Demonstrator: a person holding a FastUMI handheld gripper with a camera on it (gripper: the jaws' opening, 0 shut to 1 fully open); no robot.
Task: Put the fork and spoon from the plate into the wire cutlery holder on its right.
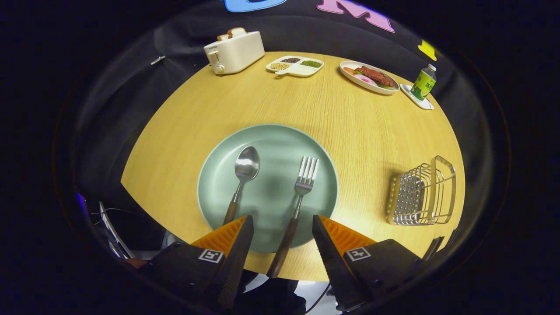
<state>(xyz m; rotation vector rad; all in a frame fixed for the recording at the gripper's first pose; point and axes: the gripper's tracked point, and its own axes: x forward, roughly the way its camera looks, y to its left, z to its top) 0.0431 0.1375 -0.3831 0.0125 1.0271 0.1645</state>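
Remaining: all. Fork [296,202] & spoon [242,178] on plate [218,175]; wire cutlery holder [422,192] empty; gripper [282,227] spread, holding nothing.

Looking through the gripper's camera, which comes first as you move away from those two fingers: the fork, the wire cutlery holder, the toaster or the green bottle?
From the open gripper:
1. Fork, its handle between the fingers.
2. Wire cutlery holder, right of the plate.
3. Toaster at the far left and green bottle at the far right: too close to call.

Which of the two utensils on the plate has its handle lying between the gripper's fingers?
The fork. Its handle runs down between the open gripper fingers; the spoon handle sits by the left finger's tip instead.
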